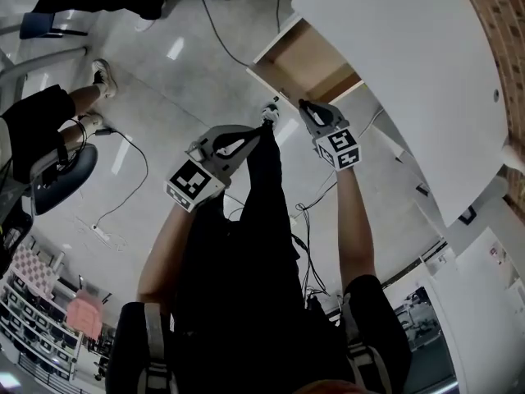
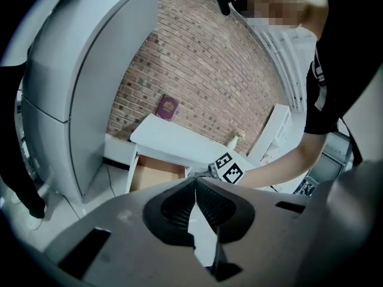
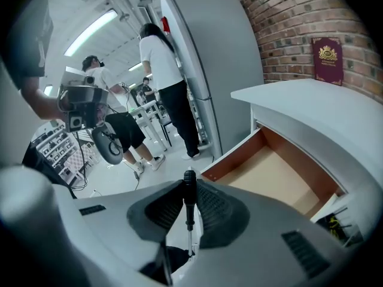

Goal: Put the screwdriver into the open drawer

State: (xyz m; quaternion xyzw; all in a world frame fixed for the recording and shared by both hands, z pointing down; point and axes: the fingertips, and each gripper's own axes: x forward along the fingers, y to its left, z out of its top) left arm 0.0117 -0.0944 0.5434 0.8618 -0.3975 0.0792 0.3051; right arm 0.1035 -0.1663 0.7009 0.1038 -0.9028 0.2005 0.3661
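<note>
Below the head camera, the left gripper (image 1: 267,125) and right gripper (image 1: 306,106) point toward the open drawer (image 1: 302,61), which looks empty: the drop is not yet done. Left gripper view: jaws closed on nothing. Right gripper view: jaws clamp the screwdriver (image 3: 190,197), slim, black-handled, just short of the drawer.

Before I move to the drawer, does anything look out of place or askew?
Nothing stands out. The screwdriver is clamped straight in the right gripper, handle forward. The open drawer shows a bare floor, and the left gripper is shut and empty.
</note>
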